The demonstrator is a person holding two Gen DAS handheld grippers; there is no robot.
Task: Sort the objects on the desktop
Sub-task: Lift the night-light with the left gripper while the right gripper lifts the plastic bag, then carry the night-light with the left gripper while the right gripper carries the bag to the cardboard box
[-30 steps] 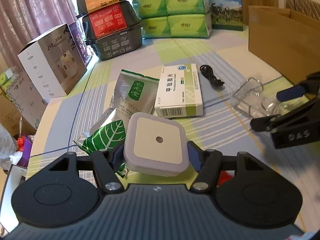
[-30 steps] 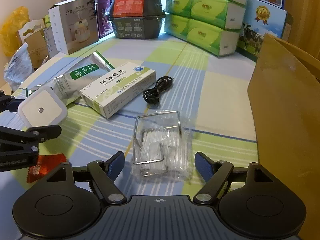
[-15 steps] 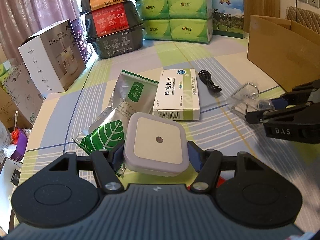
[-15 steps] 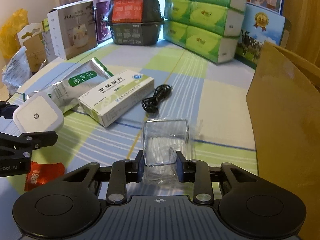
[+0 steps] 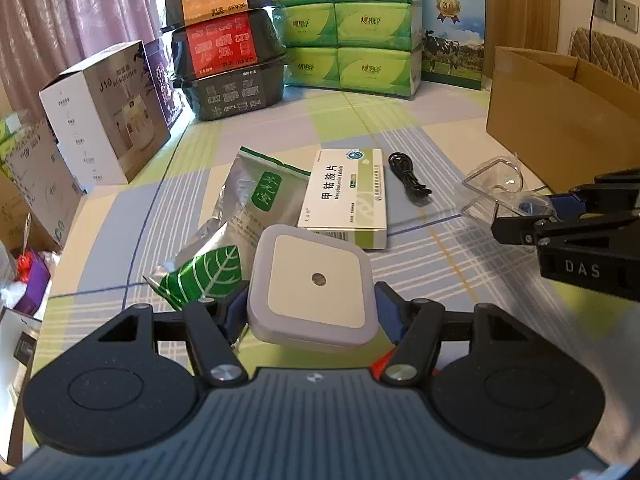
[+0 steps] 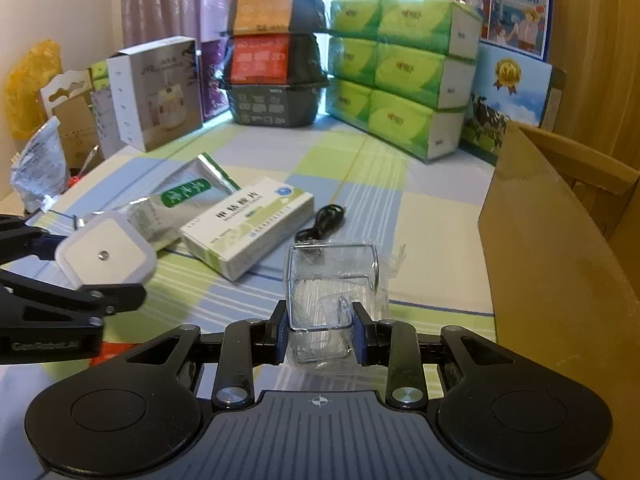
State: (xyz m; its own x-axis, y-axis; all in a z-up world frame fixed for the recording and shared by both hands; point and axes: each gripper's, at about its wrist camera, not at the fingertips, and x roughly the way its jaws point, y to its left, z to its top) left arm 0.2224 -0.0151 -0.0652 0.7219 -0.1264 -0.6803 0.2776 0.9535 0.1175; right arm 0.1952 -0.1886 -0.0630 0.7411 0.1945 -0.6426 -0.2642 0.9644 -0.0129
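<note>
In the left wrist view, the left tool (image 5: 312, 310) holds a white square night light (image 5: 314, 286) above the surface (image 5: 440, 256), near the medicine box (image 5: 346, 194). In the right wrist view, the right tool (image 6: 320, 330) grips a clear plastic packet (image 6: 332, 280), lifted. The carrying step seems in hand; next, both probably go into the cardboard box (image 6: 560, 260) at the right.

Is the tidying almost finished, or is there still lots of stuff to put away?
Not nearly finished. Nothing can be seen put away yet; the cardboard box hides its inside. Right now the left gripper holds the white square night light, and the right gripper holds the clear plastic packet. On the table the medicine box, black cable, silver pouch and green leaf packet are left.
</note>
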